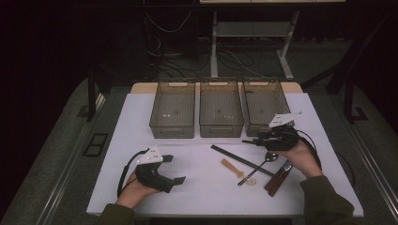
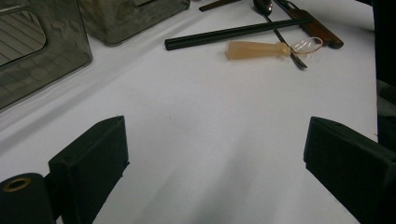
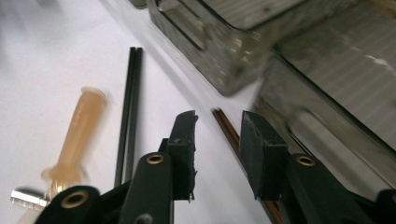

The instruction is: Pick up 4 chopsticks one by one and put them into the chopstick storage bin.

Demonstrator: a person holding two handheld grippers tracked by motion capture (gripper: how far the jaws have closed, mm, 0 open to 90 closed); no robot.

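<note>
Cutlery lies unsorted on the white table (image 1: 141, 117): all three clear bins (image 1: 221, 112) look empty, so I judge sorting barely begun. One pair of black chopsticks (image 1: 237, 158), one wood-handled knife (image 1: 277, 178), one spoon (image 1: 260, 166), one amber piece (image 1: 231, 167). Right gripper (image 1: 248, 141) hovers narrowly parted, empty, near the brown sticks (image 3: 229, 130); left gripper (image 1: 173, 169) rests wide, empty.

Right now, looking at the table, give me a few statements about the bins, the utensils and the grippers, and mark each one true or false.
1. Three bins stand in a row. True.
2. The black chopsticks lie inside a bin. False: they lie on the table.
3. The left gripper holds the amber handle. False: it is open, with nothing between its fingers.
4. A spoon lies across the chopsticks. True.
5. The right gripper pinches nothing. True.
</note>
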